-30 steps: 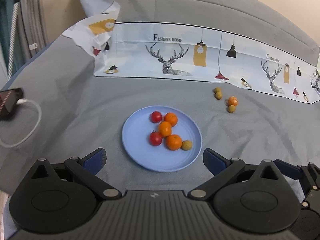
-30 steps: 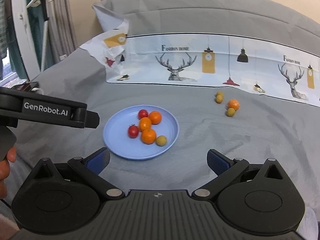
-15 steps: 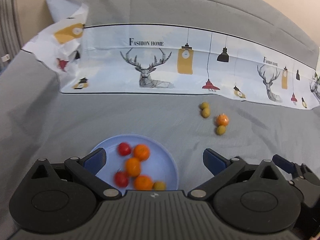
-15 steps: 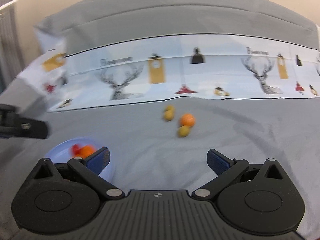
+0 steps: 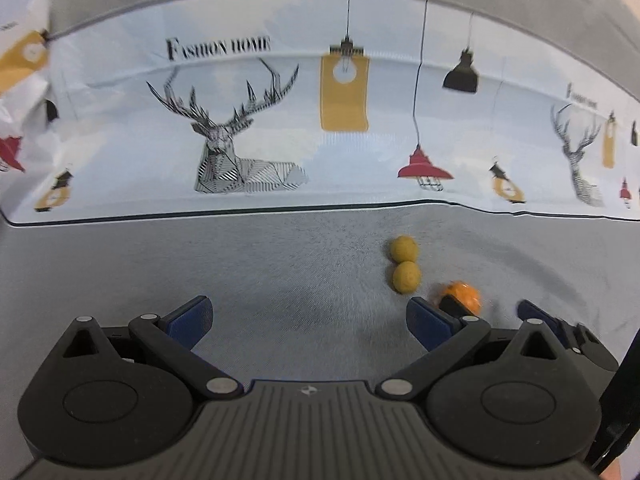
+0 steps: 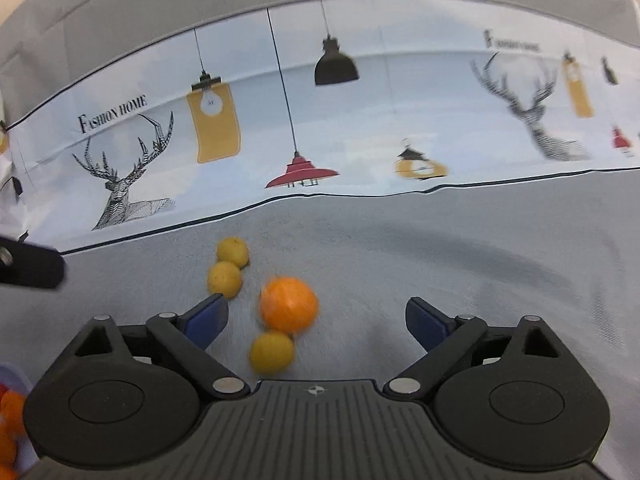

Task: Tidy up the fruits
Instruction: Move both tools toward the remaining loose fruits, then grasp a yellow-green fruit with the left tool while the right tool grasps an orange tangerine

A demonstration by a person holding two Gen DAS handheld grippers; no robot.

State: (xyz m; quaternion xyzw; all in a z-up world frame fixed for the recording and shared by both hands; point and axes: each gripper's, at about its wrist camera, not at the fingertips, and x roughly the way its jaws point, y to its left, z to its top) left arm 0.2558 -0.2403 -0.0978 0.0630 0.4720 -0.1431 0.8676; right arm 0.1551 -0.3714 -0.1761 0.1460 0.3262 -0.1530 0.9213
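I am bringing the right gripper (image 6: 316, 316) in over the small round orange tangerine (image 6: 289, 304) lying on the grey woven cloth (image 6: 460, 264). Its blue-padded jaws have just been closing a little but are standing wide apart, with the tangerine between them and nothing pressing on it. A small yellow-green round fruit (image 6: 272, 351) is sitting just in front of the tangerine, touching or nearly touching it, and two more dull yellow fruits (image 6: 228, 268) are lying together just beside the left pad.

The left gripper (image 5: 308, 320) is hanging open and empty over bare cloth, with the same pair of yellow fruits (image 5: 405, 265) ahead and to its right. At the lower left edge of the right wrist view, a sliver of the pale blue plate (image 6: 14, 380) holding orange fruit is showing, so the loose fruit is lying near it.

I am judging the tangerine to be light, soft-skinned and prone to rolling on this cloth, so I would be taking it across its widest middle with gentle pressure, keeping clear of the yellow fruit beside it, which could get nudged away.

On the white printed fabric (image 5: 280, 120) behind, with its deer heads and hanging lamps, I am reading "FASHION HOME".
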